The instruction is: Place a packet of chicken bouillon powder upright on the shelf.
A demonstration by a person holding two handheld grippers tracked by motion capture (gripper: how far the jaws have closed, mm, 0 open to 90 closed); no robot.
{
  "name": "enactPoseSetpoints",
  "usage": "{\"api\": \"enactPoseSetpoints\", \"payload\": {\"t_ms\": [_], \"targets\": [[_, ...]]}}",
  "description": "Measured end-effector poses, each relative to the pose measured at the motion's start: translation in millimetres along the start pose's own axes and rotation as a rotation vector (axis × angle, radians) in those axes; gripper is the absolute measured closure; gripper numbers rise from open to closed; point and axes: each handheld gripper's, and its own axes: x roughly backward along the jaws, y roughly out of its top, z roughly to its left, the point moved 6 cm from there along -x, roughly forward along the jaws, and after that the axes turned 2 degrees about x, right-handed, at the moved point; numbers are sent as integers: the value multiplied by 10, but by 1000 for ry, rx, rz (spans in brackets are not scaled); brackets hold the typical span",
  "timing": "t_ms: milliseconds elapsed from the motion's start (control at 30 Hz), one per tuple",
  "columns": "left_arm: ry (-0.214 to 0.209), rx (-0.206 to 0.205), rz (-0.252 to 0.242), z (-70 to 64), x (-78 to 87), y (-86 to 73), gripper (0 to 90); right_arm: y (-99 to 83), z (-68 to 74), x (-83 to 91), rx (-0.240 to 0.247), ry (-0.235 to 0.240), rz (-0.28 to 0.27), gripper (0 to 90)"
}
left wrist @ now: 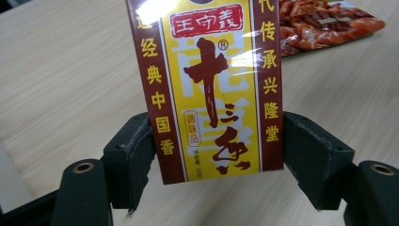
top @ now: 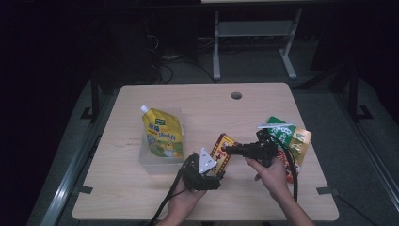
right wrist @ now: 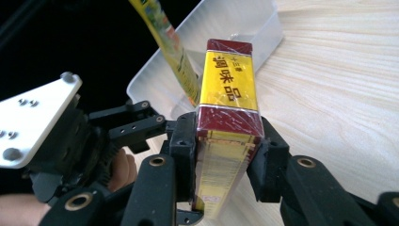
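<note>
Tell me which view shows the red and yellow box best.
The left gripper view: the box faces the camera, its printed front legible. The right gripper view shows its narrow edge and end. In the high view it is small, partly behind the grippers.

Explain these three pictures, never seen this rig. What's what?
No robot here: a person holds a two-jaw gripper in each hand at a wooden table. The high view looks down from above the person's side, with the left gripper at left and the right gripper beside it. The other two pictures come from cameras riding on each gripper, looking along its black jaws.

Both grippers are on one thing: a red and yellow box of seasoning. In the left gripper view its jaws flank the box at its narrow edges; whether they press on it is hard to tell. In the right gripper view the jaws clamp the box across its thin sides.

Also on the table: a clear tray holding a yellow pouch with a spout, and a heap of snack packets at right.
</note>
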Motion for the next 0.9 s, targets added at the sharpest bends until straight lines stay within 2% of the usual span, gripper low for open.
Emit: {"api": "enactPoseSetpoints", "payload": {"t_ms": [100, 267, 333, 500, 567, 667, 733, 900], "targets": [[-19, -1, -6, -6, 15, -14, 270, 23, 44, 0, 61, -14, 17, 670], [-39, -16, -5, -24, 73, -59, 269, 61, 66, 36, 127, -34, 48, 672], [-55, -13, 1, -36, 84, -89, 263, 86, 60, 56, 139, -33, 46, 672], [-99, -45, 12, -104, 126, -154, 254, 156, -1, 76, 204, -70, 62, 672], [-120, -47, 7, -140, 143, -166, 252, 177, 10, 73, 220, -66, 82, 672], [-160, -61, 1, -169, 154, -182, 243, 222, 42, 47, 290, -53, 100, 672], [-188, -66, 10, -171, 159, -213, 233, 256, 68, 22, 320, -56, 111, 672], [-227, -74, 12, -199, 197, -274, 230, 343, 107, -46, 375, -29, 131, 672]]}}
